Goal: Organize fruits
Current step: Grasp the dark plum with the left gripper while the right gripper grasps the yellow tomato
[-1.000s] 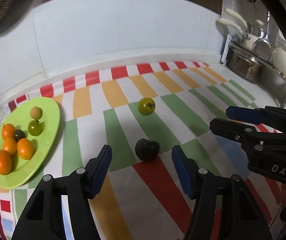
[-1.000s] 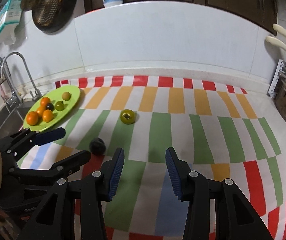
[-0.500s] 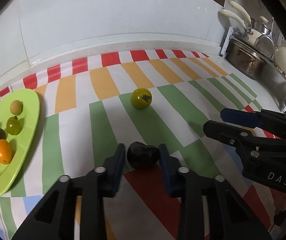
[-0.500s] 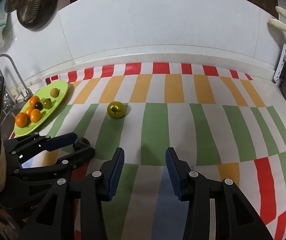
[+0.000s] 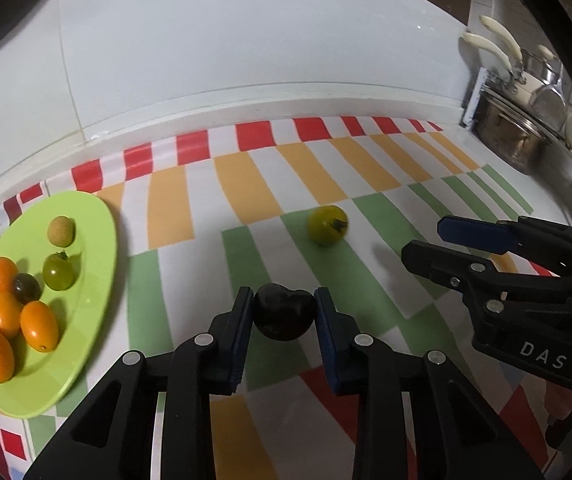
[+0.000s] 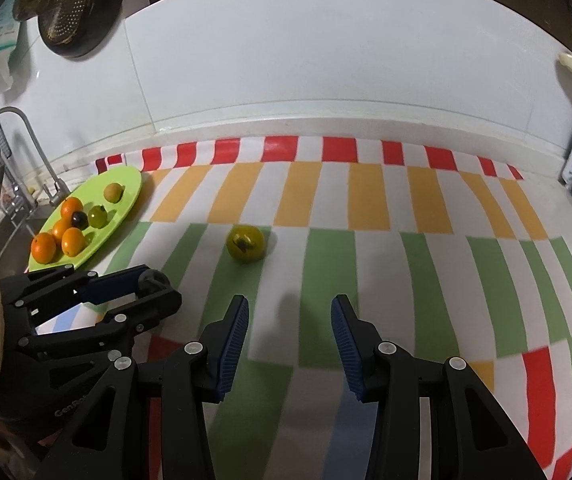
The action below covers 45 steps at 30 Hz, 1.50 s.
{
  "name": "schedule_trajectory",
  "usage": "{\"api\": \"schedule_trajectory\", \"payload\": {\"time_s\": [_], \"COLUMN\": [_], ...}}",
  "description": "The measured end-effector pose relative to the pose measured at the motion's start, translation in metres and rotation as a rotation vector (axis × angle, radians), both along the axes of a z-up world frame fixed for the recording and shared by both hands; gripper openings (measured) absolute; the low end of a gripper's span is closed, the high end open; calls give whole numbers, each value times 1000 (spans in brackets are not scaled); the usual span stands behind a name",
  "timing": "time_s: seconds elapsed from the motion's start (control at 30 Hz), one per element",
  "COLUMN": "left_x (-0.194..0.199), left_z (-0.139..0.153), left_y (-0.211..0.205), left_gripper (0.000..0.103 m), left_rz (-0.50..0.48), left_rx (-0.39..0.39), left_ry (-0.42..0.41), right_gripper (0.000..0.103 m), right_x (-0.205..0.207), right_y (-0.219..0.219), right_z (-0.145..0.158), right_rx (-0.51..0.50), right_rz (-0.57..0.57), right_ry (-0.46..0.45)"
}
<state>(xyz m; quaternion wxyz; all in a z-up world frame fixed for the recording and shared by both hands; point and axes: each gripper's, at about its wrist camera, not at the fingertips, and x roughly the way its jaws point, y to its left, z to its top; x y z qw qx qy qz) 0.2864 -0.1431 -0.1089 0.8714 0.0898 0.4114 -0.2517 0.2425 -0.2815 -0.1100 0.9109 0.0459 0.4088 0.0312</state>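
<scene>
Through the left wrist camera I see my left gripper (image 5: 284, 312) clamped on the dark plum (image 5: 284, 317): both blue pads press its sides, and the jaws stand narrow. The plum sits right between the fingertips, over the striped cloth (image 5: 246, 184); I cannot tell whether it still touches the cloth. Ahead of the jaws and a little right lies the green tomato (image 5: 327, 225), well apart from them. Far to the left of the jaws is the green plate (image 5: 94, 240) holding oranges, a small dark fruit, a green one and a tan one. The plate's near-left rim is cut off by the lens edge. To the right of the jaws my right gripper (image 5: 426, 240) reaches in sideways, its rear lost at the frame edge. Pots at top right are partly cropped.

Through the right wrist camera my right gripper (image 6: 290, 320) is released: the jaws stand moderately apart with only cloth (image 6: 326, 260) between them, gripping nothing. The tomato (image 6: 245, 243) lies ahead of the jaws, slightly left, clear of both pads. Left of the jaws the left gripper (image 6: 154, 288) comes in sideways; the plum (image 6: 151, 279) shows only as a dark sliver between its fingers. The plate (image 6: 128, 192) lies far ahead-left, beside a tap (image 6: 26, 128). A sleeve at the left edge is cropped.
</scene>
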Motion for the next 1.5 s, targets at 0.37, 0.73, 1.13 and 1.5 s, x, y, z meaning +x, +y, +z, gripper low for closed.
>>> {"api": "schedule_trajectory", "payload": {"time_s": [0.37,0.73,1.13,1.5], "left_x": [16,33,23,-6], "left_z": [1,6,19,48], "left_y": [16,22,30,56], "left_gripper": [31,31,31,31], "left_rz": [89,117,120,163], "left_rx": [33,42,23,-12], "left_ry": [7,-16,-41,-101], "right_gripper": [44,37,31,31], "right_x": [46,67,53,19], "right_y": [19,29,33,45], "right_z": [-8,-19,-5,37], "right_rx": [12,12,1,14], "right_rz": [70,96,112,117], "right_ry": [24,59,20,-85]}}
